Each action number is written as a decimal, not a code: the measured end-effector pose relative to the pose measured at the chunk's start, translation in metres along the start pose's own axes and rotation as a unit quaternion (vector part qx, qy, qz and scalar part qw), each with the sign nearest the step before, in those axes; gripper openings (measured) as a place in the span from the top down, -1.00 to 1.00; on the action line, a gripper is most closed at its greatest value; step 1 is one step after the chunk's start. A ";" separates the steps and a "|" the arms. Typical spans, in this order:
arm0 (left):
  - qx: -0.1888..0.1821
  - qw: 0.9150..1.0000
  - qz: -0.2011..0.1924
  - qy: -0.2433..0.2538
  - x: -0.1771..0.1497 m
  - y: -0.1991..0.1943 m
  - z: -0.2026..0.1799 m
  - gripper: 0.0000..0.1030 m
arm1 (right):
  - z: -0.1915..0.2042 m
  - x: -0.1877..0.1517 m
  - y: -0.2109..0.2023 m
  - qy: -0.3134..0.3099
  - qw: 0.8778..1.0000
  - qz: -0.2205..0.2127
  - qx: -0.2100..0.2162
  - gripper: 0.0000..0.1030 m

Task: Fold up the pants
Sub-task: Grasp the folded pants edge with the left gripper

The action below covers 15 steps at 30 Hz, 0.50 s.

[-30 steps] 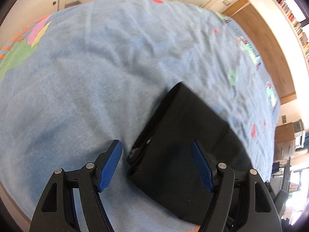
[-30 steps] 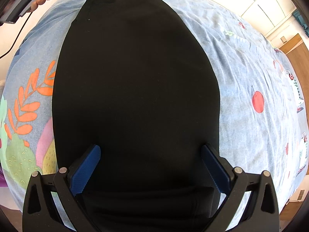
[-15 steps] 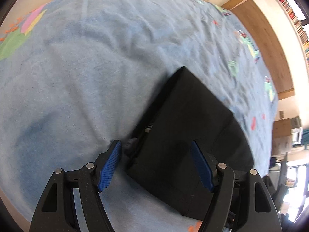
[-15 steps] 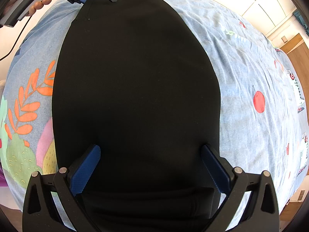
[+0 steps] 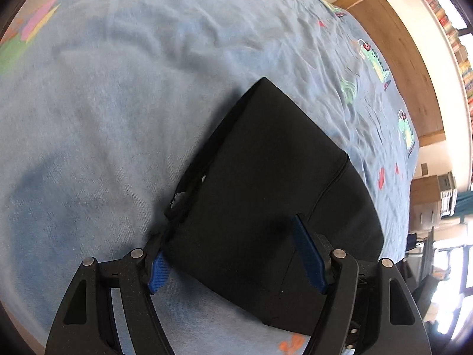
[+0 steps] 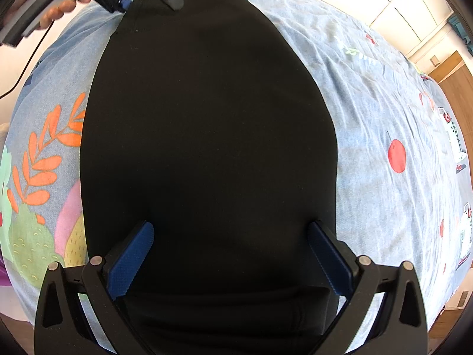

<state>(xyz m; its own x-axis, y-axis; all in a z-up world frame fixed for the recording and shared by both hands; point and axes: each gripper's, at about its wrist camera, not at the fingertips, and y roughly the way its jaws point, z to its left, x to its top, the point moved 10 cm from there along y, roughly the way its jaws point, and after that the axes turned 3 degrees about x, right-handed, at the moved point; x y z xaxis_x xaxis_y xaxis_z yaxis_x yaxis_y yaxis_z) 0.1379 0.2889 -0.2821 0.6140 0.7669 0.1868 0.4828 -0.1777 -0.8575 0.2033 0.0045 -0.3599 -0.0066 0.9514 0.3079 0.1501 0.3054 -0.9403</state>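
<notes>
Blue bedspread [image 5: 124,94], both grippers steeply downward, jaws spread astride black pants [image 6: 207,136], unpinched.

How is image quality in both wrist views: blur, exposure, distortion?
Left wrist view: sharp, strong fisheye bending; window at right blown out; black pants keep faint seam detail. Right wrist view: sharp; pants a nearly featureless black mass; bedsheet well lit.
</notes>
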 end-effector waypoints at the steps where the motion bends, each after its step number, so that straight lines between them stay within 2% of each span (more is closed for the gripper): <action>1: 0.000 1.000 -0.001 0.001 0.000 0.000 -0.001 -0.30 | 0.000 0.000 0.000 0.000 1.000 0.000 0.000 -1.00; 6: -0.035 0.999 -0.009 -0.015 0.006 -0.006 -0.010 -0.30 | 0.001 -0.001 -0.001 0.000 1.000 -0.003 0.001 -1.00; 8: -0.052 0.998 -0.016 -0.017 0.009 -0.012 -0.014 -0.18 | 0.000 -0.001 0.000 0.001 1.000 -0.005 0.001 -1.00; 10: -0.058 0.998 -0.023 -0.019 0.011 -0.019 -0.016 0.12 | -0.001 -0.001 0.000 0.001 1.000 -0.005 0.001 -1.00; 11: -0.062 0.997 -0.028 -0.022 0.012 -0.022 -0.016 0.16 | -0.001 -0.001 0.001 0.001 1.000 -0.006 0.001 -1.00; 14: -0.052 0.998 -0.026 -0.017 0.012 -0.021 -0.016 0.16 | -0.001 -0.001 0.001 0.001 1.000 -0.005 0.001 -1.00; 15: -0.041 0.999 -0.013 -0.016 0.009 -0.014 -0.014 0.16 | -0.001 -0.001 0.001 0.001 1.000 -0.005 0.001 -1.00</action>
<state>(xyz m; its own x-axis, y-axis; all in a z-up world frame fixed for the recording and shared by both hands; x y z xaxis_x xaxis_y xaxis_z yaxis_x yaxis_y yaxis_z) 0.1458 0.2899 -0.2621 0.5809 0.7910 0.1922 0.5488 -0.2062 -0.8101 0.2043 0.0033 -0.3607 -0.0060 0.9479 0.3184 0.1482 0.3157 -0.9372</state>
